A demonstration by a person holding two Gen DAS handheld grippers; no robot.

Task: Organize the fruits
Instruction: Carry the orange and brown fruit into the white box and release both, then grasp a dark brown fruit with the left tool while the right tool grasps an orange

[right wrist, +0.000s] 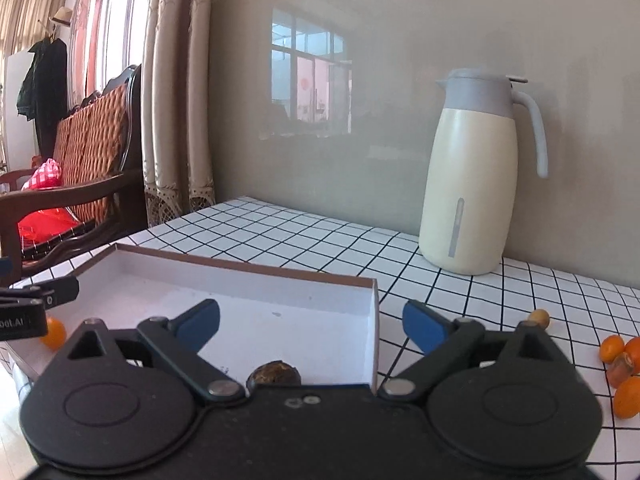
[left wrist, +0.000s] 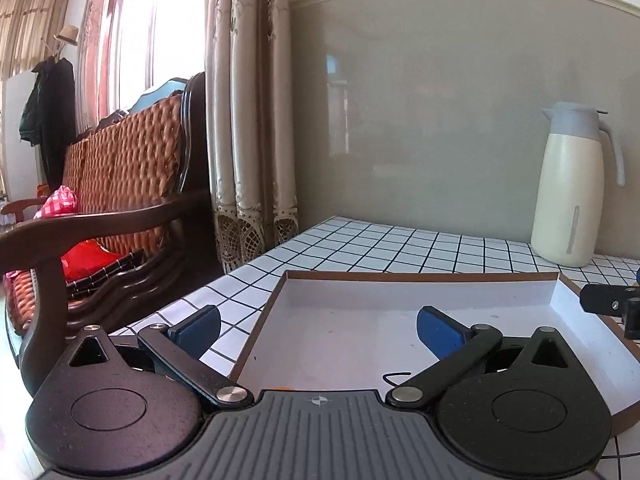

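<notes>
I see both my left gripper [left wrist: 318,330] and right gripper [right wrist: 311,326] with jaws apart, empty. A small orange fruit [right wrist: 54,333] and a brown wrinkled fruit [right wrist: 274,374] lie in the white tray [right wrist: 372,320] on the bench [right wrist: 320,240].

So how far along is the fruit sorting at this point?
Barely begun. Done: a small orange fruit and a brown fruit lie in the white tray. In hand: nothing; the left gripper and right gripper are both open. Left: several orange fruits sit on the checked table.
</notes>
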